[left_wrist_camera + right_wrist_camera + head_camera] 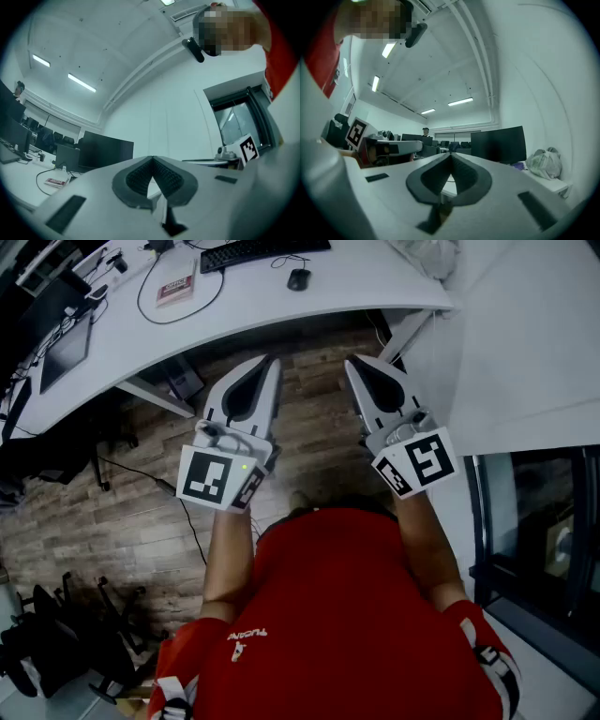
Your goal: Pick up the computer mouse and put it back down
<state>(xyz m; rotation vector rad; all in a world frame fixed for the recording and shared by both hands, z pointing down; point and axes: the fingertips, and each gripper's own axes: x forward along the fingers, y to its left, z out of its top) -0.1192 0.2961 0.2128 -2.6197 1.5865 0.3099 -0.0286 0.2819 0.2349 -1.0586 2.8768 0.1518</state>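
A small black computer mouse (298, 278) lies on the white desk (309, 306) at the top of the head view, just below a black keyboard (262, 253). Both grippers hang over the wooden floor, well short of the desk. My left gripper (273, 360) is shut with nothing in it, its tips meeting in the left gripper view (152, 158). My right gripper (351, 360) is also shut and empty, its jaws touching at the tip in the right gripper view (451, 153). The mouse shows in neither gripper view.
On the desk lie a looped cable, a red-and-white booklet (175, 288) and a dark tablet (64, 352) at the left. A desk leg (155, 395) stands below. Office chairs (56, 643) crowd the lower left floor. A white wall and a glass door (539, 549) stand at right.
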